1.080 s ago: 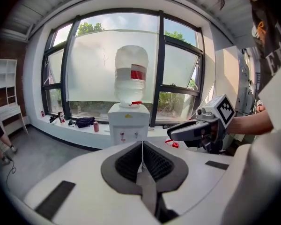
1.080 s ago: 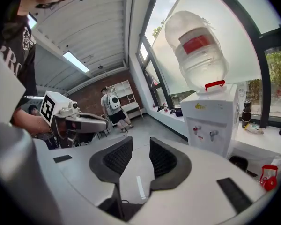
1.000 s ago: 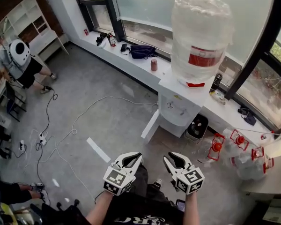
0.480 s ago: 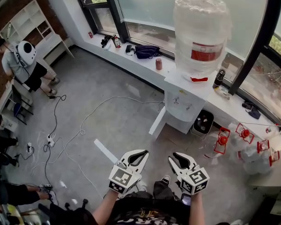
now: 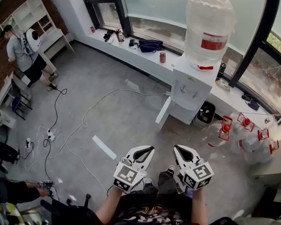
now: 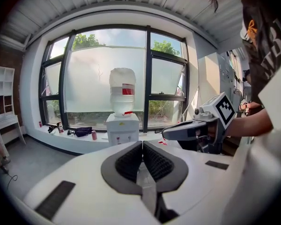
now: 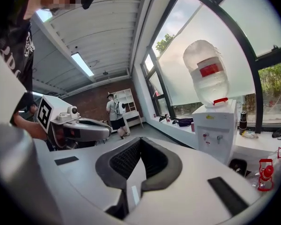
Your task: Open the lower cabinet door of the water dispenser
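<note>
The white water dispenser [image 5: 192,93] stands by the window with a big clear bottle [image 5: 210,27] on top. A white panel [image 5: 163,110] juts out from its lower left side; it looks like the lower door swung open. My left gripper [image 5: 148,149] and right gripper [image 5: 177,148] hang side by side over the floor, well short of the dispenser and touching nothing. In the left gripper view the pads [image 6: 131,159] meet and the dispenser [image 6: 122,130] is far ahead. The right gripper's jaws [image 7: 140,143] have just closed with nothing between them; the dispenser [image 7: 218,132] lies ahead to their right.
White cables [image 5: 84,121] and a power strip [image 5: 50,135] lie on the grey floor at left. A person with a white backpack [image 5: 24,48] stands by white shelves. Several empty bottles with red handles [image 5: 227,128] and a black bin [image 5: 205,114] sit right of the dispenser.
The view has pulled back: the dispenser looks smaller and farther away. Both grippers have shifted a little to the right, still side by side.
</note>
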Demonstrator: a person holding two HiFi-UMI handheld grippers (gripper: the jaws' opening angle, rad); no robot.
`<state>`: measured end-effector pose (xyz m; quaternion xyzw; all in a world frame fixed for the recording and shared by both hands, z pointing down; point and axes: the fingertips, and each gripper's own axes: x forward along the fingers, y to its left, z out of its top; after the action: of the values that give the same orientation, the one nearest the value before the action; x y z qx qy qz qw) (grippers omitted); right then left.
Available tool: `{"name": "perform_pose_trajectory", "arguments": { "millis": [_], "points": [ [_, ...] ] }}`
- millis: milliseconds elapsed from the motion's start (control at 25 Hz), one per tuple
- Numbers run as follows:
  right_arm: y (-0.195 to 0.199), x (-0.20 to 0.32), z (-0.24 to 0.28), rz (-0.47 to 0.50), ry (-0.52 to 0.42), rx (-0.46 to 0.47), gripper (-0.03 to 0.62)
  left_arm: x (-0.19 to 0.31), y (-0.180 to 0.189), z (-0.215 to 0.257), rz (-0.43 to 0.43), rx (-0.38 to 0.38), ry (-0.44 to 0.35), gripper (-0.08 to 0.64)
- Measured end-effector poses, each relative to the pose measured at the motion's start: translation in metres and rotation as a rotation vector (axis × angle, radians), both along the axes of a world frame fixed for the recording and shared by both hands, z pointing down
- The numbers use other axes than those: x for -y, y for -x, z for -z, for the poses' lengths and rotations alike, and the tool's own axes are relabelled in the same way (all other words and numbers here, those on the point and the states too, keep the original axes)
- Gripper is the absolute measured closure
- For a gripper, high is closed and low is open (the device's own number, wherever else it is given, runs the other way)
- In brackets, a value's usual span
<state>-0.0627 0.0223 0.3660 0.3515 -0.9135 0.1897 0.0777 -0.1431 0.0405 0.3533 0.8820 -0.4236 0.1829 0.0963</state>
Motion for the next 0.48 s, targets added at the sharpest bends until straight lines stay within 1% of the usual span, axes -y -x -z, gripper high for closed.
{"name": "perform_pose_trajectory", "arguments": {
  "millis": [280,480],
  "points": [
    [0.033,-0.062,0.011,0.012,-0.043,-0.050,0.578,-0.057,0.018,0.007,-0.044,-0.037,-0.019,0.540],
    [0.039,-0.084,0.023,-0.010,-0.067,-0.074,0.578,-0.080,0.017,0.017,-0.084,-0.055,-0.047,0.540]
  ]
}}
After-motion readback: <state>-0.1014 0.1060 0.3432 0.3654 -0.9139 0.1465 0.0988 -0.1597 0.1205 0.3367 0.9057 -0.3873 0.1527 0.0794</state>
